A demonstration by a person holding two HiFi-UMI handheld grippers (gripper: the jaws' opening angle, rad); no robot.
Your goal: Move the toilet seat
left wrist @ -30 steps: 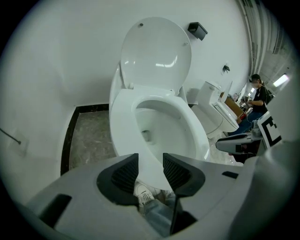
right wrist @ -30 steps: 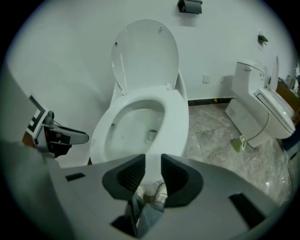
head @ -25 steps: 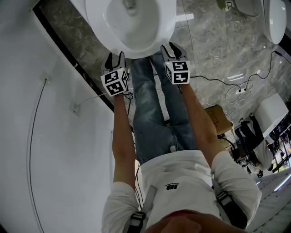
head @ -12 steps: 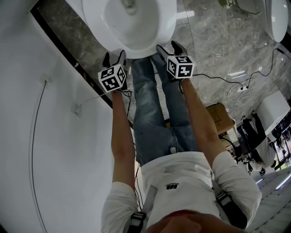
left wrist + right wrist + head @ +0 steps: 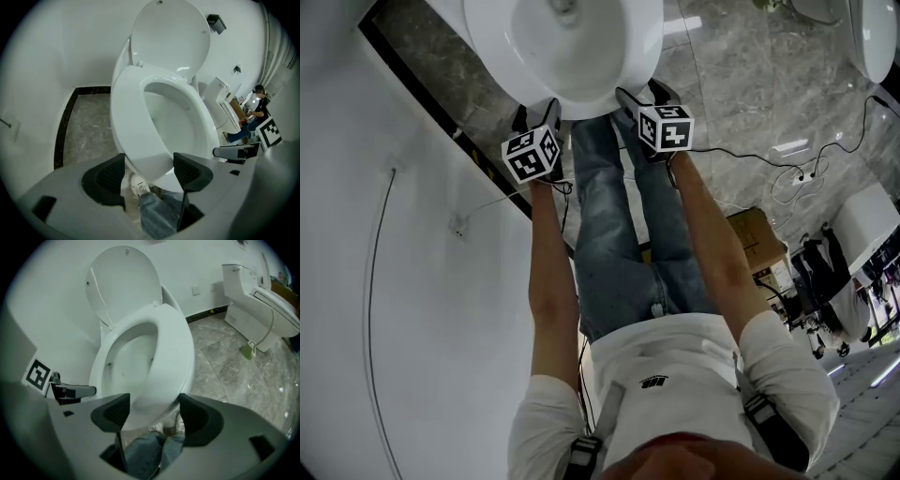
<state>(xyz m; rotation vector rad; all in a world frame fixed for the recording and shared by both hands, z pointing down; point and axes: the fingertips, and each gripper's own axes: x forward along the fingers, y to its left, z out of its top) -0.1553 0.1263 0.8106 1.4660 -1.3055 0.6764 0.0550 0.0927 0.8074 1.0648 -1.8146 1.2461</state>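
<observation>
The left gripper point(image 5: 147, 171) and right gripper point(image 5: 150, 413) are released. Their jaws have just spread wide, and each straddles the front rim of the lowered toilet seat point(image 5: 131, 126) without pressing it. The lid point(image 5: 171, 37) stands up. A white wall point(image 5: 394, 281) crowds the left, and marble floor point(image 5: 234, 362) lies open on the right. Since a second ago, both grippers have slid in towards the seat.

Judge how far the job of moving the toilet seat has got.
Done, seemingly: the toilet seat lies down over the bowl, lid upright. In hand: the left gripper and right gripper each have its front rim between jaws that have just been opening, not clamping. Left: probably only drawing both away.
</observation>
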